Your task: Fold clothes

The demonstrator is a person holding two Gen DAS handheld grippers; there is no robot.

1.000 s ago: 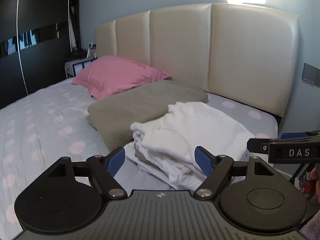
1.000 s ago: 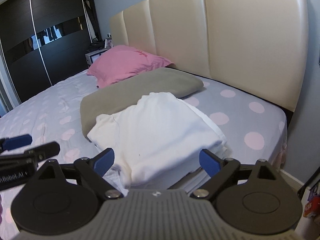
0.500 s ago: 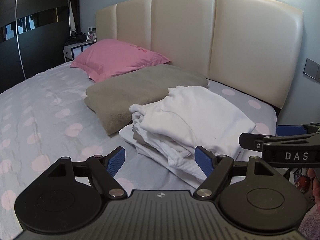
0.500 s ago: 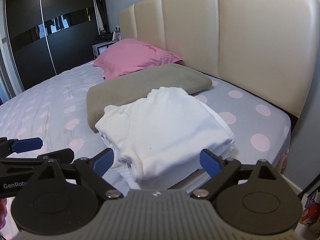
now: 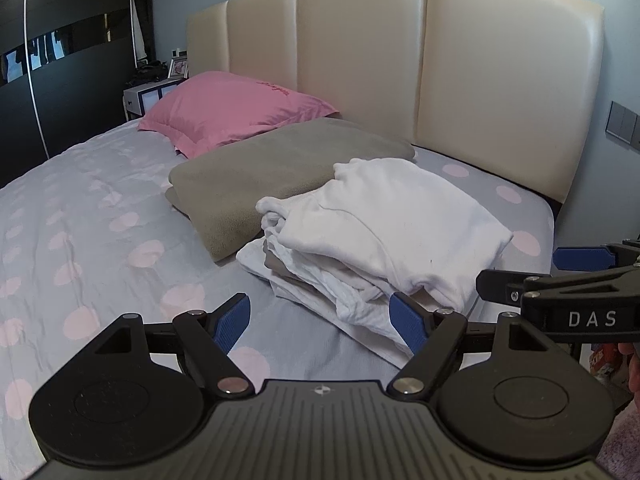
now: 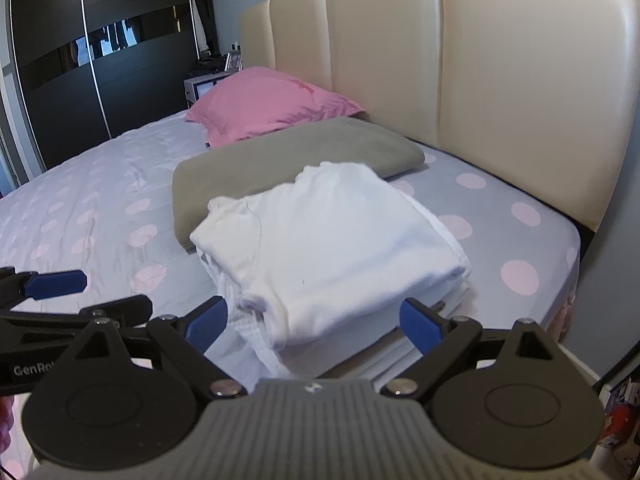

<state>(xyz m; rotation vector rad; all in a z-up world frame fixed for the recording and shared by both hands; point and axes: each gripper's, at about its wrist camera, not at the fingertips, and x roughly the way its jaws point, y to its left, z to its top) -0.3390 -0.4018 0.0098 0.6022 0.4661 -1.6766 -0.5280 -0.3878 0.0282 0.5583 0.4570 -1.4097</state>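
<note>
A stack of folded white clothes (image 5: 384, 232) (image 6: 332, 248) lies on the bed near its right edge, a white garment on top. My left gripper (image 5: 322, 320) hovers open just in front of the stack, nothing between its blue pads. My right gripper (image 6: 314, 322) is also open, held over the stack's near edge without touching it. Each gripper shows in the other's view: the right gripper (image 5: 560, 280) at the right edge, the left gripper (image 6: 60, 292) at the left edge.
A folded olive blanket (image 5: 272, 176) lies behind the stack, a pink pillow (image 5: 236, 112) beyond it. The cream headboard (image 5: 400, 60) rises at the back. The polka-dot sheet (image 5: 80, 216) spreads left. A dark wardrobe (image 6: 100, 60) and a nightstand (image 5: 148, 98) stand far left.
Both grippers have pulled back and away from the stack, which now sits further ahead in both views. The jaws stay open and the clothes have not moved.
</note>
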